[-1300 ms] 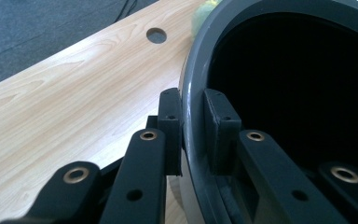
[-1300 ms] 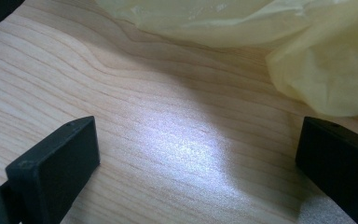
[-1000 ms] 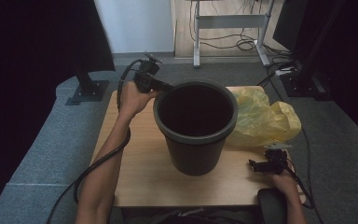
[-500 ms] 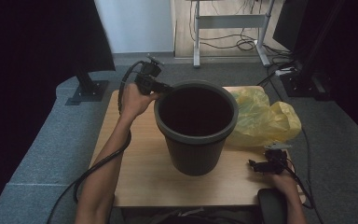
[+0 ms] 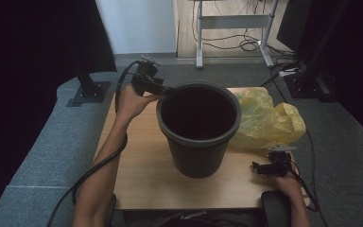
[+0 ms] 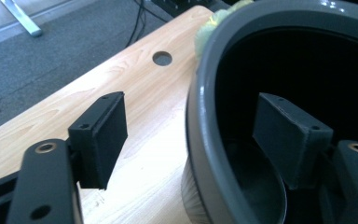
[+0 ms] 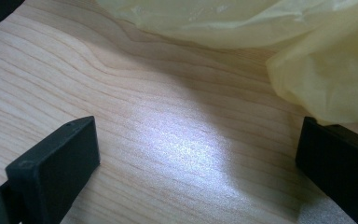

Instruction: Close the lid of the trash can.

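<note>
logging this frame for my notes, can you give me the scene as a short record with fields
work in hand: left gripper at the rim of the bucket
left gripper: jaws have just been opening; they straddle the rim, one pad outside, one inside, neither pressing on it
right gripper: open, low over the table, nothing between the jaws
bucket: dark grey, upright, mid-table, inside dark
yellow plastic bag: crumpled, behind the bucket on the right gripper's side
table: light wood, with a round hole
</note>
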### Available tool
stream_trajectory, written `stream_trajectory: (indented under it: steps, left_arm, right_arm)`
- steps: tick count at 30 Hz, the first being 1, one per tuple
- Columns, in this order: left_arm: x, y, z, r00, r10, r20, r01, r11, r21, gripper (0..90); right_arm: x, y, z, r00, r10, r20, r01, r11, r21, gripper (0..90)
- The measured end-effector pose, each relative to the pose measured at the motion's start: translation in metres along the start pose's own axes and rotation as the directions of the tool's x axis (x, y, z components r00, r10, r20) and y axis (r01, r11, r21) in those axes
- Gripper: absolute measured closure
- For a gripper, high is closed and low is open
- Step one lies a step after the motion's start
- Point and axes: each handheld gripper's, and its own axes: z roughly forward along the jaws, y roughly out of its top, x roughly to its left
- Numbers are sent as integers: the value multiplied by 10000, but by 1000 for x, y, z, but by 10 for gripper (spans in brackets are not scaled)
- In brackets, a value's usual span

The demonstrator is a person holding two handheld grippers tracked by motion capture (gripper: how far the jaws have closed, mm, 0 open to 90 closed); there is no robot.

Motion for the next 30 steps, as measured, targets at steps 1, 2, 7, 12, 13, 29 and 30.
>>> stream_trajectory:
  steps: [1,2,7,12,13,29,30]
  left_arm:
    - [2,-1,-3,10000,-51,-70,51,10000,-67,190]
    - [4,-2,-5,9999,-82,-59,82,9999,-134,184]
    - [11,-7,-16,9997,-117,-202,114,9998,-152,143]
    - [19,-16,-28,9989,-11,-475,4,9999,-159,133]
    - [21,-18,-31,9989,-105,-455,93,9996,-262,131]
    - [57,-71,-50,9908,-510,-1250,463,9981,-400,0]
    - [59,-74,-50,9907,-575,-1237,525,9977,-435,0]
  right_arm:
    - [0,0,0,10000,-2,0,2,10000,0,0]
    - [0,0,0,10000,-2,-1,2,10000,0,0]
    - [0,0,0,10000,-4,0,4,10000,0,0]
    - [0,0,0,10000,-3,1,3,10000,-2,0]
    - [0,0,0,10000,-4,0,4,10000,-2,0]
    - [0,0,0,10000,-16,7,16,10000,1,0]
    - [0,0,0,10000,-18,7,18,10000,2,0]
